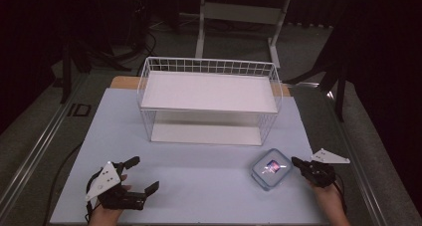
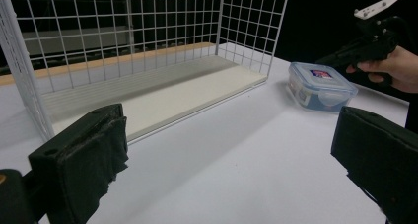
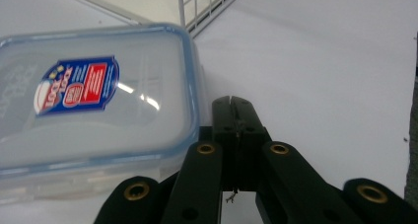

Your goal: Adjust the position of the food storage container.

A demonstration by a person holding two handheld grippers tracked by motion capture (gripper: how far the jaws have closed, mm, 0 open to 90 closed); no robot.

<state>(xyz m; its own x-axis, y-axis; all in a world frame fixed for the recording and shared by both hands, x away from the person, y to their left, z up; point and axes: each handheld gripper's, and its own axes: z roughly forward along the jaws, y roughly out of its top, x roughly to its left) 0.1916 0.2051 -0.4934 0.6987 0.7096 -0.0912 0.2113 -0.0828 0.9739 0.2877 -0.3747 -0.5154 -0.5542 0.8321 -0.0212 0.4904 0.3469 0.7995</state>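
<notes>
A small clear plastic food container (image 1: pixel 270 169) with a blue-rimmed snap lid sits on the white table (image 1: pixel 199 186), near right of the wire shelf rack (image 1: pixel 209 101). The right gripper (image 1: pixel 298 162), clenched on nothing, rests just beside its right edge. The left gripper (image 1: pixel 141 174) waits released, near left. The container looks light, rigid and slick, probably best gripped across its side walls.

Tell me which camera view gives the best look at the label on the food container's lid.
The right gripper view: the food container sits close up, so its blue and red lid label is sharp. In the left gripper view the container is farther off, the label small. In the high view it is tiny, the label a blur.
</notes>
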